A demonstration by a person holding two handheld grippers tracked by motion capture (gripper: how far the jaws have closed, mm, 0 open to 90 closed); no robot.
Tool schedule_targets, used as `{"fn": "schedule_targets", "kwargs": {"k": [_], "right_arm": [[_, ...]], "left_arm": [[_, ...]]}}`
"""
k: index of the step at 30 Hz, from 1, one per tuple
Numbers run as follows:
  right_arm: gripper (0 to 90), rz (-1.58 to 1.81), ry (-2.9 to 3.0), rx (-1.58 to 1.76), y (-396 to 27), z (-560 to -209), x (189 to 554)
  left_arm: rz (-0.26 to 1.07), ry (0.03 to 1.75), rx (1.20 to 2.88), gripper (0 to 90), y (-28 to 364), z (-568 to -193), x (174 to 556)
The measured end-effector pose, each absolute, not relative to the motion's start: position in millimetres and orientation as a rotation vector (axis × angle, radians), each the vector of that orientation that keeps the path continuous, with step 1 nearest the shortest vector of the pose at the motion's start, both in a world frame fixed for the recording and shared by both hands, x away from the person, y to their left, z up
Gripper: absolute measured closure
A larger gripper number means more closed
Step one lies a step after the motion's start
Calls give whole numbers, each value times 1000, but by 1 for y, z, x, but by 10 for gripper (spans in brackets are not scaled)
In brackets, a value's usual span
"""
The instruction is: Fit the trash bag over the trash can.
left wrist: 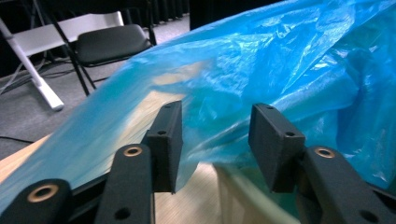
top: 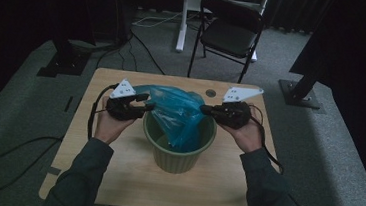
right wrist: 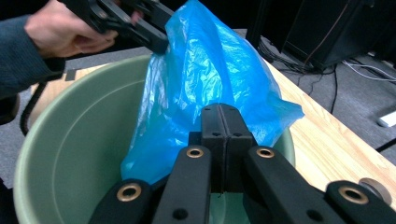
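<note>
Nearest us in the right gripper view, our right gripper (right wrist: 223, 140) has its jaws pressed flat together at the edge of the blue plastic bag (right wrist: 210, 79), seemingly pinching film, though we cannot see the film between them. Our left gripper (left wrist: 215, 140) stands wide apart with the bag's edge draped loosely across the gap, gripping nothing, while the bag hangs half inside the green bin (top: 176, 157) on the table (top: 114, 177). We judge the risk plain: if we pull before the left jaws close, the film slips out and bunches in the bin, or stretches and tears at the right pinch.
</note>
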State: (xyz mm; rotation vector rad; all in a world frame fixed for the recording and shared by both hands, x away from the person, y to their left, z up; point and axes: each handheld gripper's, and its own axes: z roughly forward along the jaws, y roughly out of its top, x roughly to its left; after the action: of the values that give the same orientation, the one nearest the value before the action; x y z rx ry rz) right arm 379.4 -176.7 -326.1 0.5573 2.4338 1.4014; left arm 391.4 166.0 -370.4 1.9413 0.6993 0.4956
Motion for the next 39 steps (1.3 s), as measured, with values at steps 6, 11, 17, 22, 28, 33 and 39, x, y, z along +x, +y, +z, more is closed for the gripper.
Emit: {"fn": "schedule_targets", "kwargs": {"k": [6,11,17,22,28,33,39], "right_arm": [[882,1391,2469,534,-174,-328,378],[720,1416,2455,528,-177,-323,379],[627,1470,2435,498,-177,-309,377],[611,1431,2441,478,-160,-304,378],[592,1354,2418,437,-133,-299,382],[572,1342,2433,441,-122,-298,390],[855,1276,2529,448,-121,-312,391]], "left_arm": [[542,678,1967,844,155,-366,391],[573,649,1979,890,153,-363,384],[589,615,1990,891,148,-361,378],[589,568,2008,891,139,-361,370],[589,503,2035,891,128,-360,359],[579,472,2037,892,125,-360,353],[558,451,2040,876,125,-364,345]]}}
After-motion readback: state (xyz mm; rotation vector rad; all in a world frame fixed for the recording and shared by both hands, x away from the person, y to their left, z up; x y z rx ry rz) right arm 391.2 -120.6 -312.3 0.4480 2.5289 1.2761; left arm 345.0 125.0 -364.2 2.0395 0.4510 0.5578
